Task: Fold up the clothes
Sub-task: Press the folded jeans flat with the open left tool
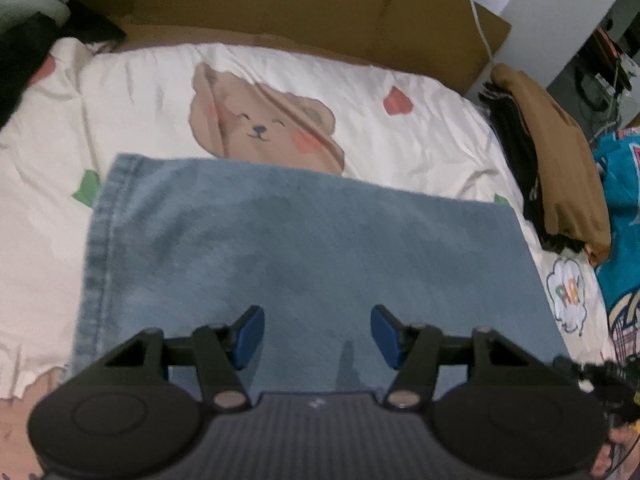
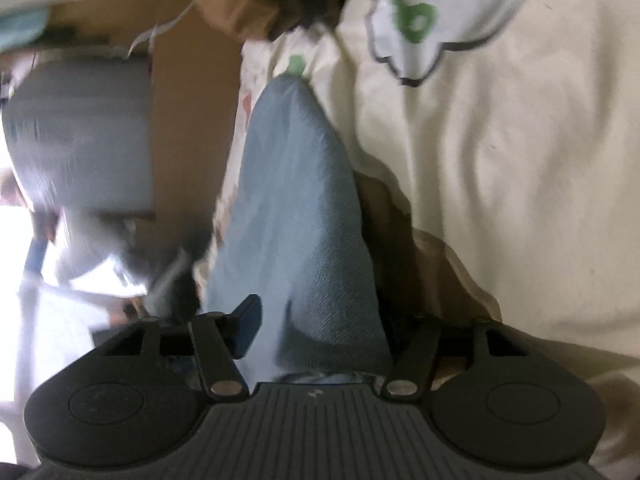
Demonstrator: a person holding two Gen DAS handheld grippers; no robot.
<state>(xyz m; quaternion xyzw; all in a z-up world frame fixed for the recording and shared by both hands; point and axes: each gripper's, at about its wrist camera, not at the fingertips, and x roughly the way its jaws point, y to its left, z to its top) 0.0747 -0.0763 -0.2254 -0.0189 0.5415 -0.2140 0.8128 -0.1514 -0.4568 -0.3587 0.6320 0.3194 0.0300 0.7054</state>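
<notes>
Left wrist view showed the blue jeans (image 1: pixel 304 248) lying flat on the bear-print bedspread (image 1: pixel 420 128), already doubled into a broad rectangle with a stitched hem running down the left edge. Over the near part of that rectangle hung the left gripper (image 1: pixel 317 336), its blue pads well apart and nothing between them.

From the right wrist view, the jeans (image 2: pixel 300 208) rose in a ridge straight into the right gripper (image 2: pixel 316 332). Denim filled the gap between its fingers; one blue pad stood clear of the cloth on the left, and the other was hidden behind the fold, so whether it pinched the fabric I could not tell.

Beyond the jeans, at the bed's right edge, a brown garment (image 1: pixel 560 160) sat on a stack of dark clothes, seemingly finished, with a teal printed fabric (image 1: pixel 620 208) beside it. A cardboard box (image 1: pixel 280 4) stood behind the bed.

Judged from this, the jeans were partly folded, with at least one more fold and the stacking left.
</notes>
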